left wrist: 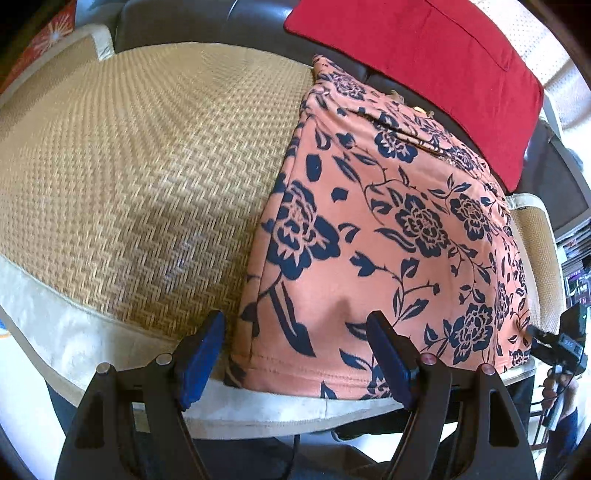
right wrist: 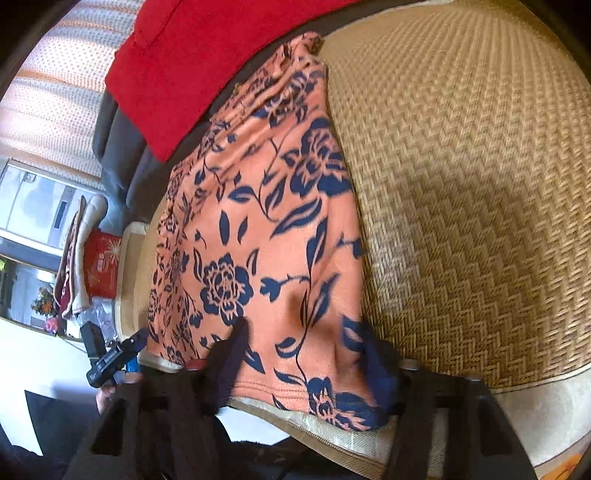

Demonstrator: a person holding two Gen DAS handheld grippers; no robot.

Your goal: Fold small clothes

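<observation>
An orange garment with dark blue flowers (left wrist: 388, 236) lies folded on a woven straw mat (left wrist: 140, 177). Its hem is at the mat's near edge. My left gripper (left wrist: 295, 354) is open, with blue-padded fingers straddling the hem's left corner, apart from the cloth. In the right wrist view the same garment (right wrist: 266, 229) runs up the middle. My right gripper (right wrist: 303, 365) is open, its fingers on either side of the near hem, close over the cloth. The view is blurred, so contact is unclear. The other gripper shows in the left wrist view (left wrist: 557, 347) and in the right wrist view (right wrist: 110, 358).
A red cushion (left wrist: 436, 62) leans on the dark sofa back (left wrist: 192, 26) behind the garment. The mat has a pale cloth border (left wrist: 74, 339) at its front edge. A red package (right wrist: 101, 267) and clutter stand beyond the sofa's end.
</observation>
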